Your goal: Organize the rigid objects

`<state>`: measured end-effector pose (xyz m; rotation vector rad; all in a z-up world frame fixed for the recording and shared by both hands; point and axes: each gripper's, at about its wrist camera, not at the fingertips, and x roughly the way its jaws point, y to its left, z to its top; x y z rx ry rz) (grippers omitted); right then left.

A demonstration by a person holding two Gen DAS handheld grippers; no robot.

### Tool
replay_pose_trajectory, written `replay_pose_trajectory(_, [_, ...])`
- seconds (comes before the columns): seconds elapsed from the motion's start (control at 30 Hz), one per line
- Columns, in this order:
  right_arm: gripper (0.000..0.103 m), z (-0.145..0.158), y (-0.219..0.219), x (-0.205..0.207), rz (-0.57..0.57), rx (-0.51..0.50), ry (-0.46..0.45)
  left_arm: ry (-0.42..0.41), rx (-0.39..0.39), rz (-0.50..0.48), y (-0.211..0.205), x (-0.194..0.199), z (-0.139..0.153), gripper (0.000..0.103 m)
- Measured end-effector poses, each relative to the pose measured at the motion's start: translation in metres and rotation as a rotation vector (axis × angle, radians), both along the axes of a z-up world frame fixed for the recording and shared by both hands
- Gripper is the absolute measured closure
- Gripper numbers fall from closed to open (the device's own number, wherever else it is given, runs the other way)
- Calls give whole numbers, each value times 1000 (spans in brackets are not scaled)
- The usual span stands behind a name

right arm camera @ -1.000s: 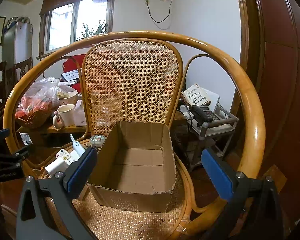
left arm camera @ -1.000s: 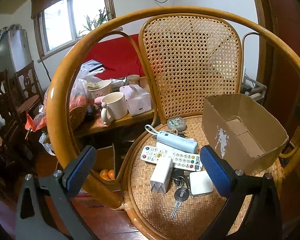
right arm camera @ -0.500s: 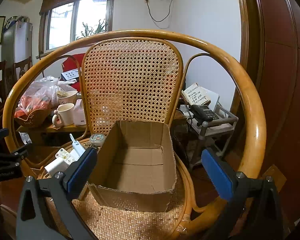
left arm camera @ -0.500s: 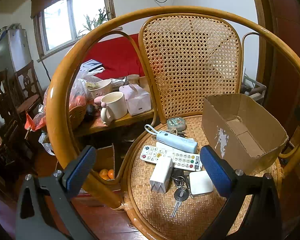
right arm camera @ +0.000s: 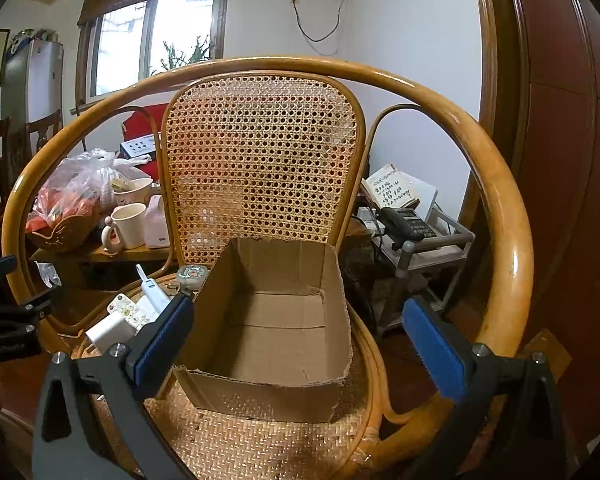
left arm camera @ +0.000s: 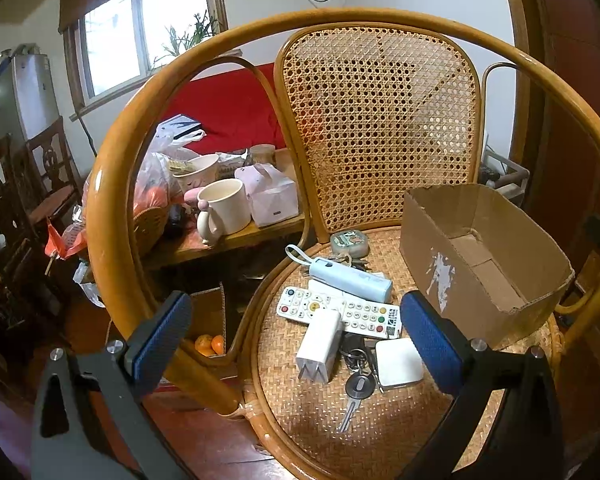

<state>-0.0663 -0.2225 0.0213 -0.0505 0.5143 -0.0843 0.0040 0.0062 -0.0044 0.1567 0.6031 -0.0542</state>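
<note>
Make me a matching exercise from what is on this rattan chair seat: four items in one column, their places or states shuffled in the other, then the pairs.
Items
1. cardboard box
2. white charger
3. light blue case with strap
4. key

Places or states
A. lies partly across the white remote control, prongs toward the camera
B. nearest the front edge of the seat
C. open and empty, on the right side of the seat
D. behind the remote, toward the chair back

Pairs: 1-C, 2-A, 3-D, 4-B
</note>
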Motion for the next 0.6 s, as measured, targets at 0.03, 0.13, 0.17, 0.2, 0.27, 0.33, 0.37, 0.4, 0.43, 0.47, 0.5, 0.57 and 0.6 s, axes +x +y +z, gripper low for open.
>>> replay_pose_trajectory(0.03, [0, -1, 0, 0, -2, -3, 3, 2, 0, 0, 0, 0, 0, 0])
replay_pose_trajectory(0.13, [0, -1, 2, 0, -2, -9, 6, 8, -1, 0, 0, 1, 0, 0])
replay_pose_trajectory(0.17, [0, -1, 2, 0, -2, -10, 6, 8, 1, 1, -1, 1, 0, 0])
replay_pose_trajectory(0.2, [0, -1, 2, 0, -3, -10, 5, 9, 1, 1, -1, 1, 0, 0])
replay_pose_trajectory(0.27, [0, -1, 2, 0, -7, -9, 2, 13, 1, 2, -1, 2, 0, 0])
replay_pose_trajectory(0.33, [0, -1, 1, 1, -7, -8, 8, 20, 3, 5, 0, 4, -1, 0])
replay_pose_trajectory(0.37, [0, -1, 1, 2, -5, -9, 15, 26, 4, 7, -1, 4, -1, 0])
replay_pose_trajectory(0.4, [0, -1, 0, 2, -3, -10, 19, 33, 7, 8, -1, 5, -2, 0])
replay_pose_trajectory(0.43, [0, -1, 0, 2, -3, -10, 20, 41, 10, 9, -2, 6, -2, 0])
replay_pose_trajectory(0.47, [0, -1, -1, 2, -5, -9, 19, 48, 17, 11, -2, 7, -4, 0])
replay_pose_trajectory(0.5, [0, 0, -2, 2, -7, -6, 18, 51, 22, 14, -3, 7, -4, 0])
replay_pose_trajectory(0.57, [0, 0, -2, 3, -6, 3, 20, 59, 29, 21, -4, 9, -6, 0])
replay_pose_trajectory(0.6, [0, 0, -3, 4, -4, 8, 21, 63, 27, 22, -4, 10, -7, 0])
